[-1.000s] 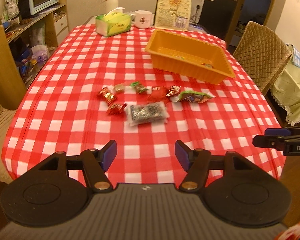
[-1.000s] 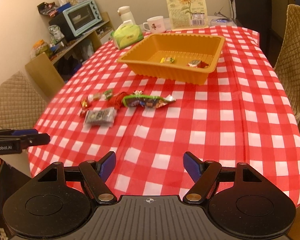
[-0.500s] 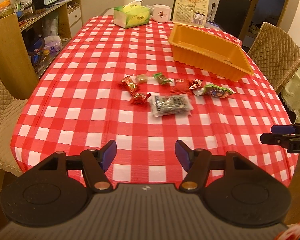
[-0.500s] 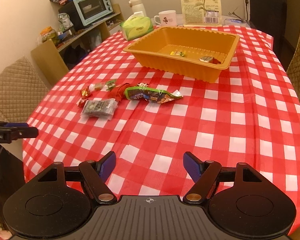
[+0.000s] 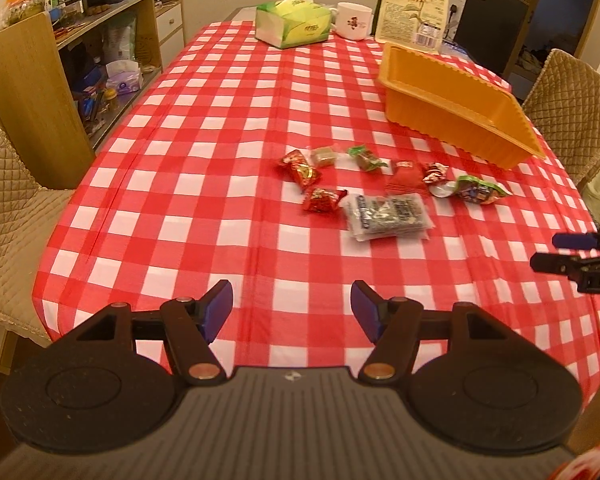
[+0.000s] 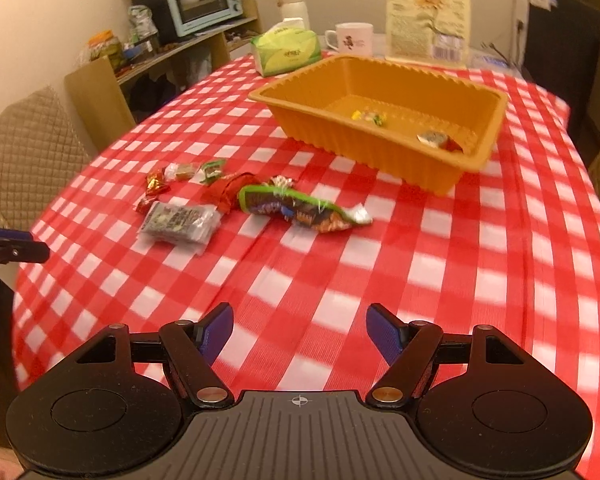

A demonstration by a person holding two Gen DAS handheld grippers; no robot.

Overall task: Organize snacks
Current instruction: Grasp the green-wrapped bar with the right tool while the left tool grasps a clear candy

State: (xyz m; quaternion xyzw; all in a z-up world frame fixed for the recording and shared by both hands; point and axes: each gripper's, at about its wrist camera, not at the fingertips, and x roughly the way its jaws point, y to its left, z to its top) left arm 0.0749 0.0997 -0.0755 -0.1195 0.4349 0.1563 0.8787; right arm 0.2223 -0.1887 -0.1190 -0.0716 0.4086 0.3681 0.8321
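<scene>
The inside of the orange tray (image 6: 380, 92) is seen only in the right wrist view, at upper centre: a few small wrapped sweets (image 6: 370, 117) lie on its floor and another wrapped piece (image 6: 436, 139) sits near its right end. In the left wrist view only the tray's outer wall is shown, at upper right. The loose snacks are spread on the checked worktop (image 5: 220, 184) at mid-frame: red candies (image 5: 300, 170), a silver packet (image 5: 388, 216) and a green bag (image 6: 300, 208) (longest of the lot). The left gripper (image 5: 292, 311) is held with fingers wide and nothing between them; the right gripper (image 6: 300, 330) likewise, also above bare cloth. A tissue box (image 5: 294, 24) and mug (image 5: 354, 20) stand at the top.
</scene>
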